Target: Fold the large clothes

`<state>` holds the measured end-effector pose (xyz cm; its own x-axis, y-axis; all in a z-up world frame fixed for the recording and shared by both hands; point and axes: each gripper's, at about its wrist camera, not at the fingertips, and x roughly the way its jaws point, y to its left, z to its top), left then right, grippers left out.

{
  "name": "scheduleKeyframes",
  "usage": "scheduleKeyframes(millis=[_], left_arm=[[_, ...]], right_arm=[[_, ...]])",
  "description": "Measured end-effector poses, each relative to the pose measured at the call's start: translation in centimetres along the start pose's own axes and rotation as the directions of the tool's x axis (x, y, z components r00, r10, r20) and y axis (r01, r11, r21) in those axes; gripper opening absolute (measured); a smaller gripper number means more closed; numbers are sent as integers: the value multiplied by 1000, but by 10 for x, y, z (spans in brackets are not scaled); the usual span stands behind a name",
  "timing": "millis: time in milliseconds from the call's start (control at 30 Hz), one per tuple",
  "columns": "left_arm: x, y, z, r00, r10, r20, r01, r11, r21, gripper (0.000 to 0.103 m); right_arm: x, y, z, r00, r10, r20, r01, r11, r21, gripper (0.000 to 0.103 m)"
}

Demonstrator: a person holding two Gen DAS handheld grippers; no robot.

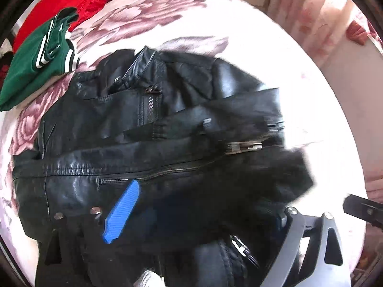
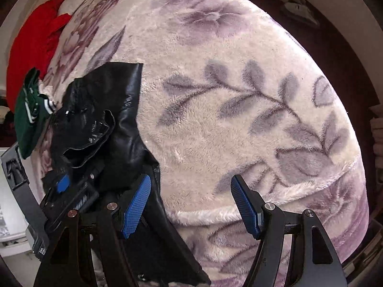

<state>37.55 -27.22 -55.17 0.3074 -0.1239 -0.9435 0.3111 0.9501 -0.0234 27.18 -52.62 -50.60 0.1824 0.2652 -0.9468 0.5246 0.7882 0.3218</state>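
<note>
The right gripper (image 2: pixel 191 203) hung with its jaws apart over the floral blanket (image 2: pixel 239 119), nothing between its blue pads. The black leather jacket (image 2: pixel 119 129) lay left of it, the left gripper (image 2: pixel 63 183) upon it.

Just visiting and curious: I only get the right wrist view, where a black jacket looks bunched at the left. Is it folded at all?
Observer: In the left wrist view the jacket lies spread out, with one sleeve folded across its front.
Operator: Is the other gripper holding it?
Observer: No. The left gripper hangs over the jacket with its jaws wide apart, pinching nothing.
Operator: And that green thing at my edge?
Observer: The green top is a neat folded stack with white-striped cuffs, beside the jacket's upper corner.
</note>
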Motion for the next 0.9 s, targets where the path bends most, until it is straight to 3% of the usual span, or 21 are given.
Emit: scheduleKeyframes(millis=[133, 200, 267, 367, 467, 500, 533, 567, 600, 733, 833, 900], left_arm=[[-34, 17, 2, 996, -86, 7, 87, 992, -93, 93], [-52, 52, -5, 995, -96, 19, 98, 976, -195, 93], [-69, 86, -21, 999, -46, 29, 52, 955, -292, 93], [-85, 146, -53, 995, 98, -9, -92, 898, -431, 93], [-80, 202, -78, 984, 166, -68, -177, 827, -534, 93], [-77, 216, -84, 980, 182, -86, -199, 809, -553, 93], [-76, 231, -92, 974, 199, -105, -223, 788, -573, 93], [-75, 245, -99, 970, 211, -120, -240, 769, -592, 93], [-74, 257, -100, 968, 219, -123, -248, 756, -606, 93], [-76, 295, -114, 967, 231, -110, -243, 698, -674, 93], [-72, 304, -120, 976, 191, -101, -203, 654, -729, 93], [-67, 306, -119, 983, 161, -92, -175, 633, -754, 93]], right_arm=[[-9, 22, 5, 998, 55, 8, -55, 998, -15, 73], [-12, 40, 12, 996, 92, 8, -92, 995, -30, 73], [-9, 63, 22, 990, 139, -9, -139, 988, -64, 73], [10, 101, 39, 990, 135, -45, -139, 982, -124, 73], [54, 135, 52, 993, -15, -118, -7, 982, -188, 73], [64, 141, 53, 990, -22, -142, -6, 981, -195, 68], [73, 150, 51, 986, -34, -164, -2, 976, -217, 40], [74, 162, 47, 987, -86, -139, 46, 963, -267, 28], [71, 172, 42, 989, -117, -86, 84, 945, -316, 10], [24, 210, 20, 989, -97, 109, 136, 883, -450, 8], [1, 207, 33, 970, -112, 218, 195, 890, -412, 8], [18, 195, 50, 971, -158, 180, 218, 897, -385, 8]])
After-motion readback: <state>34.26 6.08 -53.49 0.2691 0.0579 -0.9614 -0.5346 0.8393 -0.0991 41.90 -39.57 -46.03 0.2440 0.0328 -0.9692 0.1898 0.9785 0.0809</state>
